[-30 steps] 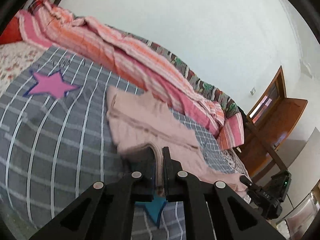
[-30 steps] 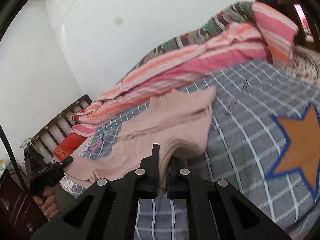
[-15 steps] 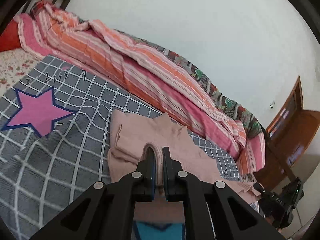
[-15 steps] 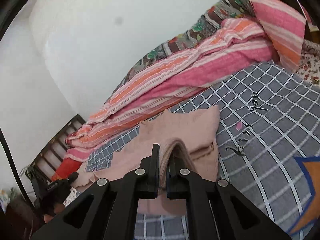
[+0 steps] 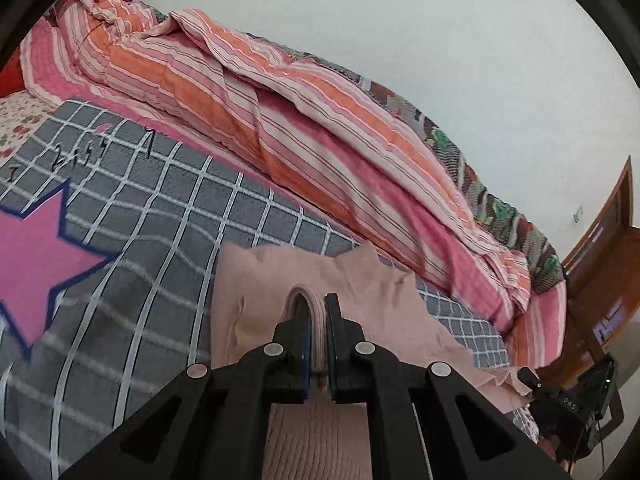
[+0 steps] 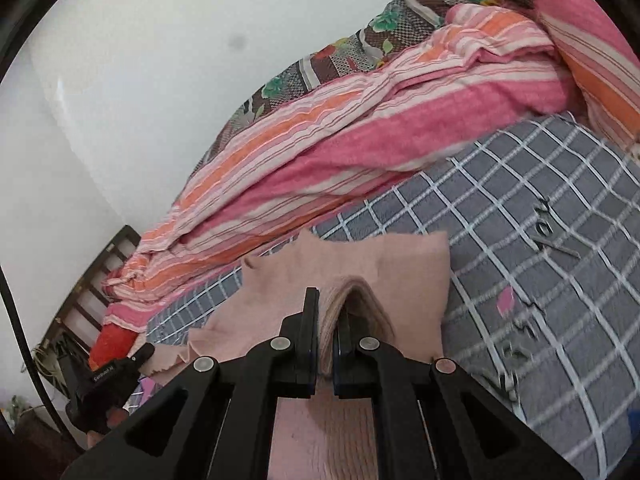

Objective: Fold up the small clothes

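A pale pink knit garment (image 5: 260,292) lies on the grey checked bedspread (image 5: 160,208), doubled over on itself. My left gripper (image 5: 317,308) is shut on a folded edge of it, the layered cloth bulging up between the fingers. In the right wrist view the same pink garment (image 6: 404,268) spreads ahead, and my right gripper (image 6: 329,308) is shut on another bunch of its folded edge. Both grippers hold the fold low above the lower layer. The other gripper (image 6: 108,376) shows at the left edge, with fabric trailing to it.
A rumpled pink and orange striped quilt (image 5: 304,128) runs along the wall behind the garment. A pink star (image 5: 28,264) is printed on the bedspread to the left. A wooden door (image 5: 608,264) stands at the right, and a dark headboard (image 6: 100,276) at the bed's end.
Both grippers carried the pinched edge forward across the bed toward the striped quilt. The garment's visible spread ahead of the fingers has shrunk as the held layer came over the lower one.
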A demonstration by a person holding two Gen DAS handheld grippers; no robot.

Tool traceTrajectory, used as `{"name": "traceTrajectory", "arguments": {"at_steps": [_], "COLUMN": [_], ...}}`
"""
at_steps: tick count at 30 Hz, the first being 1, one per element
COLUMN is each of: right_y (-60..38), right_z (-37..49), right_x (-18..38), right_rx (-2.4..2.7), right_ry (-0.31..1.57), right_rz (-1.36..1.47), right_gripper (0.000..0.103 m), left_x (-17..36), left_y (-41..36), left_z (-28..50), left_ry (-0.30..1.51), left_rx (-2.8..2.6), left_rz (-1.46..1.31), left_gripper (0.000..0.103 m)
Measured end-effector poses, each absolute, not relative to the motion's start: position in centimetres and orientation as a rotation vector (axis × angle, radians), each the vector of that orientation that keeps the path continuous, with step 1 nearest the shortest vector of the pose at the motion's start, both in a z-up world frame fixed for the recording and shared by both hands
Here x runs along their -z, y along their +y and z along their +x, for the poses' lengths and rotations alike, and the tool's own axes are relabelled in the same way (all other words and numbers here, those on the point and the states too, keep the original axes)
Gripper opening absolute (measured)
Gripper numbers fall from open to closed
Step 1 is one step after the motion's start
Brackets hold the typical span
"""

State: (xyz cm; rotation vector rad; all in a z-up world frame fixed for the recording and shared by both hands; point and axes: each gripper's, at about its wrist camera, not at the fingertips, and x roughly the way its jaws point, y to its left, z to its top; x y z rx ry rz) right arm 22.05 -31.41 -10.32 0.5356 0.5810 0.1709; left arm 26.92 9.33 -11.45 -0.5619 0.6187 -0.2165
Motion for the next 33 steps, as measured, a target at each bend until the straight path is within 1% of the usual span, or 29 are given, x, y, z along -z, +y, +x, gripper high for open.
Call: {"name": "traceTrajectory", "arguments": {"at_steps": [7,12,14,15,16,17,18,19,20,22,25,26,29,31,33], "right_y": [-31.2,-31.0,-31.1,-31.2,-31.3,-31.4,-31.6,-32.0,-32.2,-32.4,-31.7,-31.5,-30.9,-30.8,-30.8], "right_z": [27.3,29.3,30.1,30.4,30.7,30.9,31.1,31.2,31.1,30.8,30.9,30.9,30.3,29.0,27.4], "right_x": [11.6,12.6,13.7,14.2,15.0,15.6,16.3,16.8,16.9,16.8,16.6,16.4,15.4,14.6,14.0], "right_rx": [-0.131,-0.108,-0.096,-0.087,-0.072,-0.06,-0.063,-0.077,-0.087,-0.079,-0.063,-0.056,-0.05,-0.038,-0.035], "right_ry": [0.597,0.597,0.619,0.633,0.653,0.67,0.69,0.707,0.709,0.689,0.695,0.704,0.722,0.709,0.704], "right_rz": [0.52,0.478,0.489,0.494,0.497,0.503,0.526,0.556,0.571,0.572,0.528,0.511,0.459,0.429,0.407], "right_gripper": [0.005,0.005,0.005,0.008,0.012,0.013,0.017,0.018,0.018,0.023,0.025,0.025,0.033,0.042,0.042], "left_x": [12.5,13.3,14.0,14.5,15.0,15.7,16.4,16.7,16.8,16.8,16.5,16.3,15.2,14.7,14.4], "left_y": [7.9,7.1,6.9,7.2,7.4,7.8,8.3,8.8,9.3,9.7,9.3,9.2,9.4,9.5,9.6], "left_z": [32.6,35.2,35.8,35.9,36.1,36.2,36.4,36.5,36.5,36.1,35.6,35.4,34.3,33.5,32.3], "left_ry": [0.641,0.668,0.673,0.675,0.682,0.691,0.705,0.709,0.706,0.683,0.671,0.664,0.643,0.639,0.652], "left_rx": [0.184,0.173,0.183,0.198,0.204,0.206,0.208,0.223,0.238,0.239,0.241,0.237,0.232,0.227,0.221], "left_rz": [-0.526,-0.484,-0.484,-0.498,-0.518,-0.543,-0.577,-0.614,-0.648,-0.669,-0.641,-0.632,-0.618,-0.613,-0.593], "left_gripper": [0.007,0.007,0.01,0.011,0.018,0.03,0.036,0.039,0.04,0.05,0.052,0.054,0.057,0.057,0.057]}}
